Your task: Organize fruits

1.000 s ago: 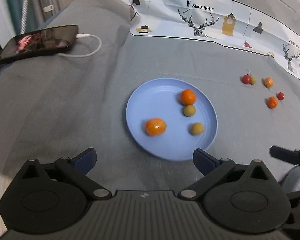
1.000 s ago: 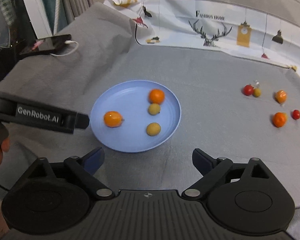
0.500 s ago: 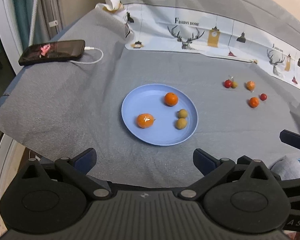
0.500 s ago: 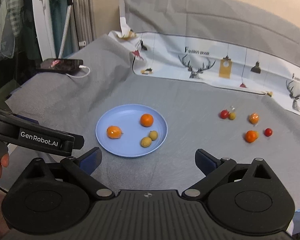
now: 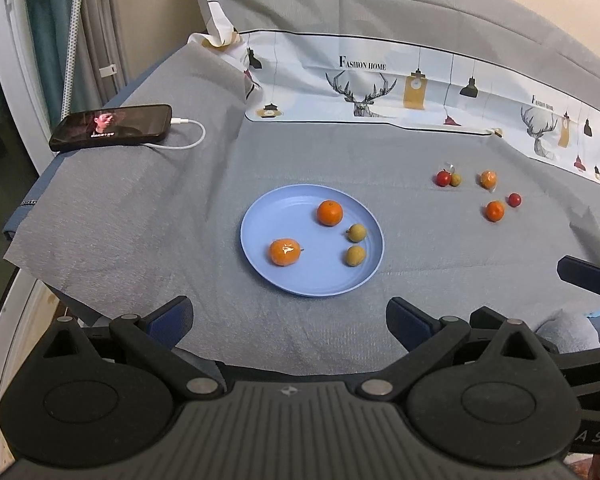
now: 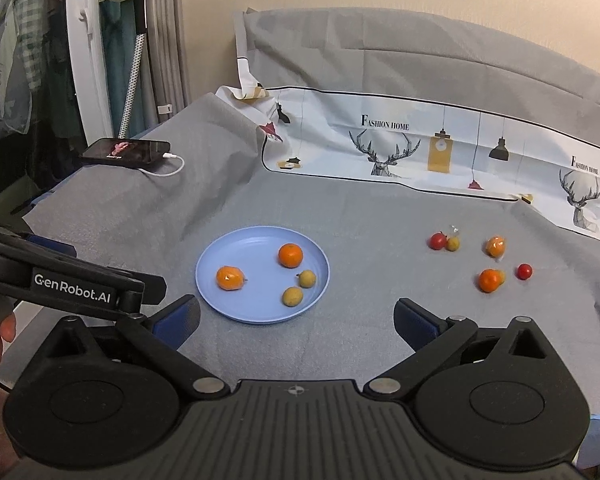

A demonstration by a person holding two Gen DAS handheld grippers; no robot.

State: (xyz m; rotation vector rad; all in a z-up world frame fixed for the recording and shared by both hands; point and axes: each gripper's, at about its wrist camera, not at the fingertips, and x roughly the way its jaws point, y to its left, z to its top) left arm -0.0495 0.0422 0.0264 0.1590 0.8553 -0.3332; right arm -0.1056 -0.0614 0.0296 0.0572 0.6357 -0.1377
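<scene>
Inspecting the scene from both wrist views: a blue plate (image 5: pixel 260 216) sits on the grey-covered tabletop (image 5: pixel 148 208) and carries four fruits, namely two oranges (image 5: pixel 329 212) and two small yellow-brown fruits (image 5: pixel 356 233). A second group lies loose on the cloth, well apart to the right of the plate: a red cherry tomato (image 6: pixel 437 241) touching a small yellow fruit (image 6: pixel 453 243), a wrapped orange fruit (image 6: pixel 495 246), another orange (image 6: pixel 489 280) and a second cherry tomato (image 6: pixel 524 271).

The left claw (image 5: pixel 288 316) stands wide with nothing between its pads, hanging over the near edge of the cloth short of the plate. The right claw (image 6: pixel 296 322) has its jaws opening, now very wide, and likewise holds nothing; it sits near the plate's front rim. Neither claw touches any fruit.

Judgement: the task is partly done, with four fruits plated and five remaining outside. The step in hand appears to be the interval between placements, both claws being empty and clear of the plate. The next move calls for the right claw to travel to the loose group on the right, settle its pads either side of one fruit and close gently. The touching tomato and yellow fruit will need care, as closing on one may nudge the other and set it rolling.

A phone (image 5: pixel 112 126) on a charging cable lies at the far left, out of the working area.
</scene>
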